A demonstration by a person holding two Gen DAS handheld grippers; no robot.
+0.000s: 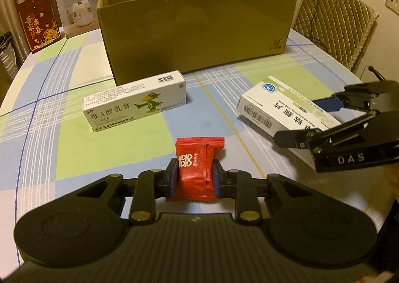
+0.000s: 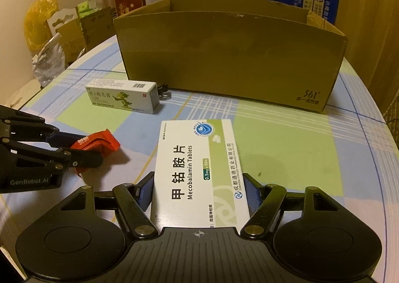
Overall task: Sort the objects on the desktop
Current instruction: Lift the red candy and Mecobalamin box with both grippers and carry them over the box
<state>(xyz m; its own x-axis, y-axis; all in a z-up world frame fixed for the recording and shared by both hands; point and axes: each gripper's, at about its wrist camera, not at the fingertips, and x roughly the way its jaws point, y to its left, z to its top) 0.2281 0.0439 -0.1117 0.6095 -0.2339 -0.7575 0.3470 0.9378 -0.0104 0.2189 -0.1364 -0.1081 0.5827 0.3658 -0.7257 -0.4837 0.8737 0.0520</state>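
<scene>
We clamp our left gripper (image 1: pixel 195 178) on the red packet (image 1: pixel 198 168) and our right gripper (image 2: pixel 199 189) around the tablet box (image 2: pixel 197 171), both on the table (image 1: pixel 112 153), ready for the far carton (image 1: pixel 194 31).

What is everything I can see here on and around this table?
red sachet: 1, red, pinched in the left gripper
tablet box: 1, white and green, between the right gripper's pads
ointment box: 1, white with a green bird, before the carton
cardboard carton: 1, brown, open, mid-table
tablecloth: 1, blue-green check
humidifier box: 1, white, rear left
red card box: 1, beside it
chair: 1, quilted, right
left gripper: 1, black
right gripper: 1, black
</scene>
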